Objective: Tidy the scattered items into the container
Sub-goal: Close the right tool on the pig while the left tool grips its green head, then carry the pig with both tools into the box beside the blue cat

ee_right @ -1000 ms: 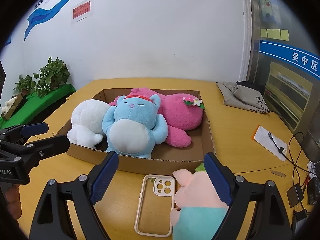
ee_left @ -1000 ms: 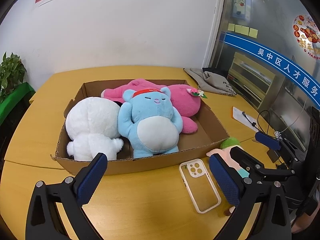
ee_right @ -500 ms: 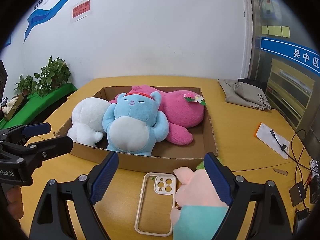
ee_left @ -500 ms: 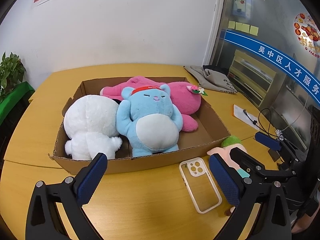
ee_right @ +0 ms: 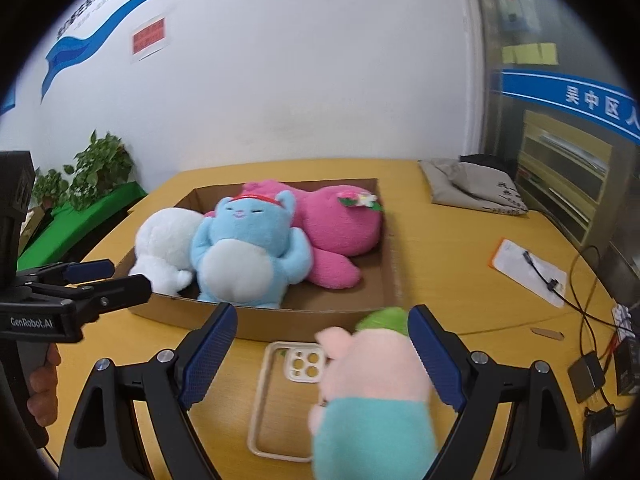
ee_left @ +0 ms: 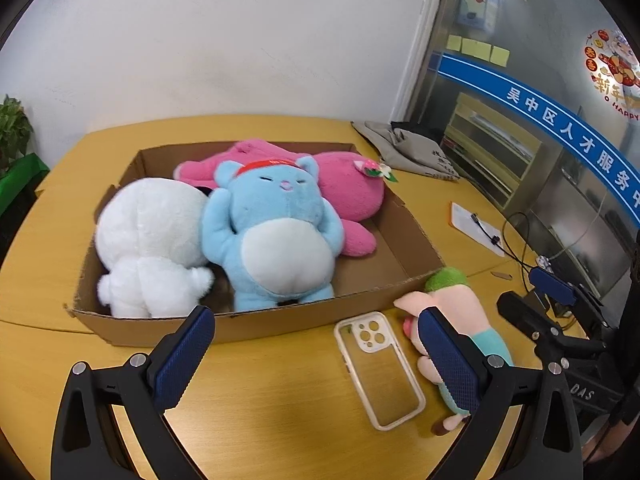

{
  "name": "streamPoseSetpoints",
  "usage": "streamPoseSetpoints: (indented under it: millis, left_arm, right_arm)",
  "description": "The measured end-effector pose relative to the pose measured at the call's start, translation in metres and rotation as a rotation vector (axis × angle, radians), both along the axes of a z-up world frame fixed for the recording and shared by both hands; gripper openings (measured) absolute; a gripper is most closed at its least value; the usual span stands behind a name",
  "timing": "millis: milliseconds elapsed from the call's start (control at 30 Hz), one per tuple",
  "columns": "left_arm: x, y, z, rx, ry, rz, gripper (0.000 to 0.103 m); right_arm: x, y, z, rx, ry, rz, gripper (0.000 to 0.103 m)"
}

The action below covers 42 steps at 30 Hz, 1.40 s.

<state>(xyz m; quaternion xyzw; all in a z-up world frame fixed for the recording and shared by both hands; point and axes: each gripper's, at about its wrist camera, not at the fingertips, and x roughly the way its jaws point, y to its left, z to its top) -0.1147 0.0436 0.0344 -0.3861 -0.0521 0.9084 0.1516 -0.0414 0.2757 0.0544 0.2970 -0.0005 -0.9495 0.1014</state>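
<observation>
Blue wall band (ee_left: 568,128): white characters "吴中区人才服务".
Round red window sticker (ee_left: 612,68): "HAPPY", partly cut off.
My left claw's black body (ee_right: 36,320): "GenRobot.AI".
Red wall notice (ee_right: 149,39): too small to read.

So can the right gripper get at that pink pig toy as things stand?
Probably yes. The right gripper has its jaws open, and the pig toy lies on the table between them, outside the box, with nothing over it.
</observation>
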Motion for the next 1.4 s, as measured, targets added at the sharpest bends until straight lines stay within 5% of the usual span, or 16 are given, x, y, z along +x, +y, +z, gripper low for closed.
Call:
streamPoseSetpoints:
  millis: [267, 867, 900, 1000, 1167, 1400]
  left_arm:
    - [-0.025, 0.050, -0.019, 0.038, -0.090, -0.128, 0.103]
    - [-0.058, 0.150, -0.055, -0.003, -0.200, -0.343, 0.103]
    - [-0.057, 0.153, -0.058, -0.016, -0.199, -0.349, 0.101]
    - [-0.053, 0.160, -0.066, -0.033, -0.224, -0.389, 0.069]
    - [-0.046, 0.156, -0.062, 0.003, -0.228, -0.392, 0.066]
    - [-0.041, 0.141, -0.046, 0.067, -0.222, -0.391, 0.053]
  right_arm:
    - [-0.010, 0.065, -0.054, -0.035, -0.160, -0.107, 0.087]
    - [0.007, 0.060, -0.107, -0.221, -0.279, 0.155, 0.087]
    - [0.009, 0.062, -0.108, -0.229, -0.279, 0.158, 0.087]
    - [0.015, 0.068, -0.107, -0.233, -0.274, 0.166, 0.087]
    - [0.023, 0.066, -0.105, -0.212, -0.271, 0.176, 0.087]
    - [0.033, 0.059, -0.098, -0.197, -0.244, 0.232, 0.066]
